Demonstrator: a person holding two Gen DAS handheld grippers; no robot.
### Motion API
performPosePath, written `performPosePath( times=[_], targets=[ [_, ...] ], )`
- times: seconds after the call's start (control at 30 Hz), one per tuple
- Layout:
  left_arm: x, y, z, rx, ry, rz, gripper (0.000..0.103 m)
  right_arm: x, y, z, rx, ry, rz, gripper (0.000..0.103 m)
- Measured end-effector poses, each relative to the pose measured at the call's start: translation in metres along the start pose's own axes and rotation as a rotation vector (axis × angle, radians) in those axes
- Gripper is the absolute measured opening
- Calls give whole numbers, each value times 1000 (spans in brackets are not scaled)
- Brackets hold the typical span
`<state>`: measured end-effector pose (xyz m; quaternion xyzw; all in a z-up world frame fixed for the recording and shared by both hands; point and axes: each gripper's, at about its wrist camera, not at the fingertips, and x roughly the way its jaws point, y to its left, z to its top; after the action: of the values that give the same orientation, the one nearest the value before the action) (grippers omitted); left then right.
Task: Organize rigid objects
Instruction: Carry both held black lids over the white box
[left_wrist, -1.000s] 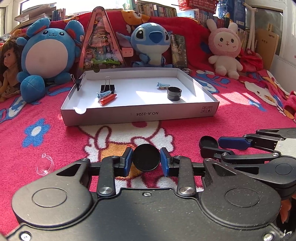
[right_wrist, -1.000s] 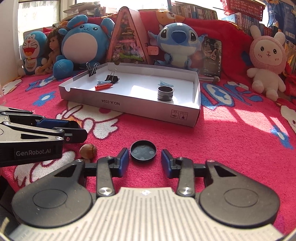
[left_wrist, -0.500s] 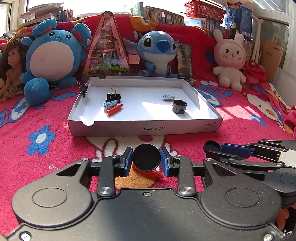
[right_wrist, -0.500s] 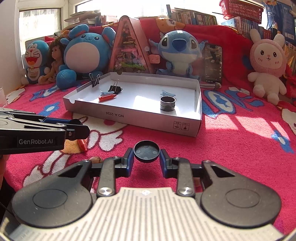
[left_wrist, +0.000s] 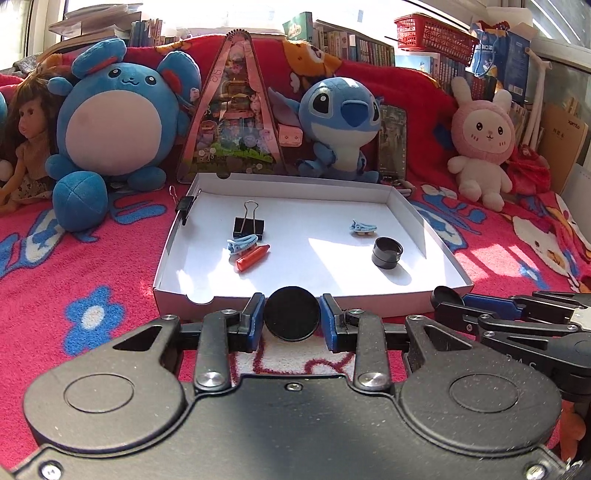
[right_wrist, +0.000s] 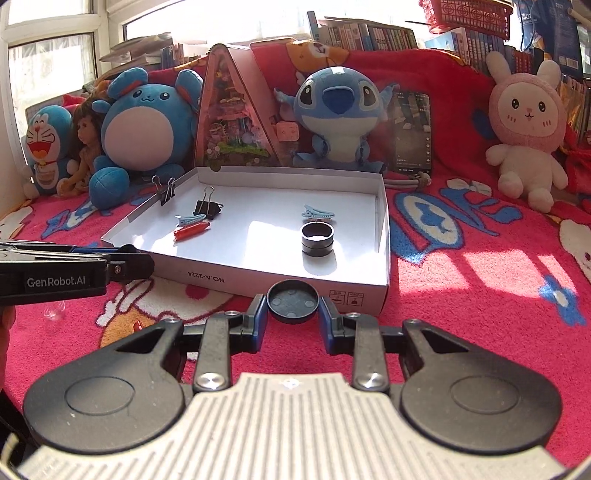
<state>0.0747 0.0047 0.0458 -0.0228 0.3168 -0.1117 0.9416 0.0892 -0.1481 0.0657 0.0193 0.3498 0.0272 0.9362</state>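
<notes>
R gripper (right_wrist: 292, 320) just clamped onto black cap (right_wrist: 292, 301), now lifted; L gripper (left_wrist: 291, 321) still grasping black disc (left_wrist: 291, 313); both nearing white tray (left_wrist: 424, 236) for drop-off

My left wrist camera looks forward and down along its fingers, low over the red blanket (left_wrist: 92, 258). My right one does likewise from its right. Both share the near white tray (left_wrist: 177, 291) and plush toys behind.
</notes>
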Motion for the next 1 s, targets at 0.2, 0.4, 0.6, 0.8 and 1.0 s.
performPosePath(
  times=[0.2, 0.4, 0.6, 0.8, 1.0],
  targets=[
    [14, 5, 15, -3, 9, 13, 31, 15, 0, 22, 2, 14, -23, 35],
    [33, 14, 27, -31, 40, 20, 31, 28, 0, 40, 2, 26, -20, 36],
    [53, 24, 34, -67, 91, -12, 31, 42, -3, 52, 1, 47, -23, 36],
    [76, 44, 53, -132, 166, -42, 31, 61, -17, 79, -6, 113, -9, 36],
    [94, 44, 59, -117, 216, -40, 31, 81, -26, 100, 8, 181, -16, 36]
  ],
)
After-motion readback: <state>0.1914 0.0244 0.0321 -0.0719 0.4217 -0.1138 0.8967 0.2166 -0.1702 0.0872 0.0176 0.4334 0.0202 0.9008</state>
